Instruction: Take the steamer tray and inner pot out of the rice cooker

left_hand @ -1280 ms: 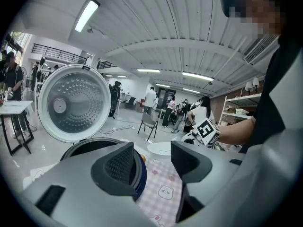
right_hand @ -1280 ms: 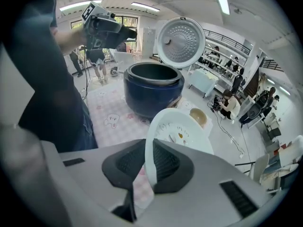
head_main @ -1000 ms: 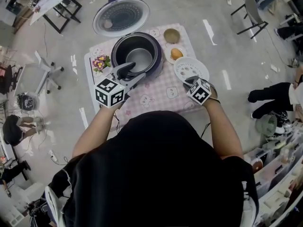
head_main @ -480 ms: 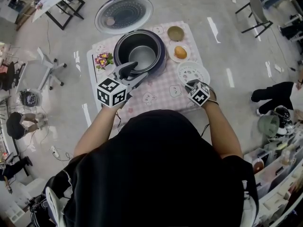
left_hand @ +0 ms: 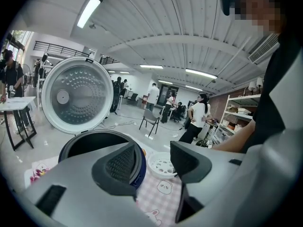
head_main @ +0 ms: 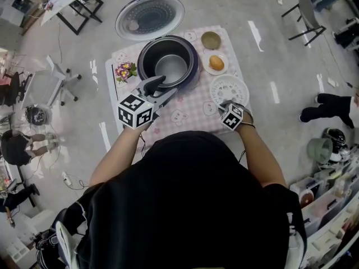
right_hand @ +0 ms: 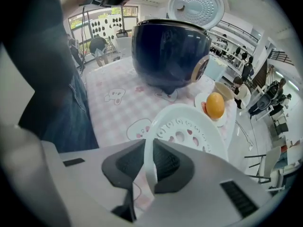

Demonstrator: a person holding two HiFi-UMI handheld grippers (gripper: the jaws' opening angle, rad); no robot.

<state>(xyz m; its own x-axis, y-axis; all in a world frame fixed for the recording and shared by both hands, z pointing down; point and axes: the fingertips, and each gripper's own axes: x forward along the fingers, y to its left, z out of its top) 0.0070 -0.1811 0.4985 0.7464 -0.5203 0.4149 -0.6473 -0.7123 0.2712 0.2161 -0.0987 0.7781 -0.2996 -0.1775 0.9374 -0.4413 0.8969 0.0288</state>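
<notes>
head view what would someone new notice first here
The dark rice cooker stands open on the pink checked cloth, its round lid tipped back behind it. Right of it, the right claw pinches the rim of the white perforated steamer tray. The left claw hangs open by the cooker's near rim.

**Three cameras, one table.**
The head view looks steeply down from above the person over the whole table [head_main: 190,110]. The left gripper view sits low and close to the rice cooker [left_hand: 87,137], facing far across the room. The right gripper view tilts down, very near the steamer tray [right_hand: 189,126]. All three share cooker and tray.
</notes>
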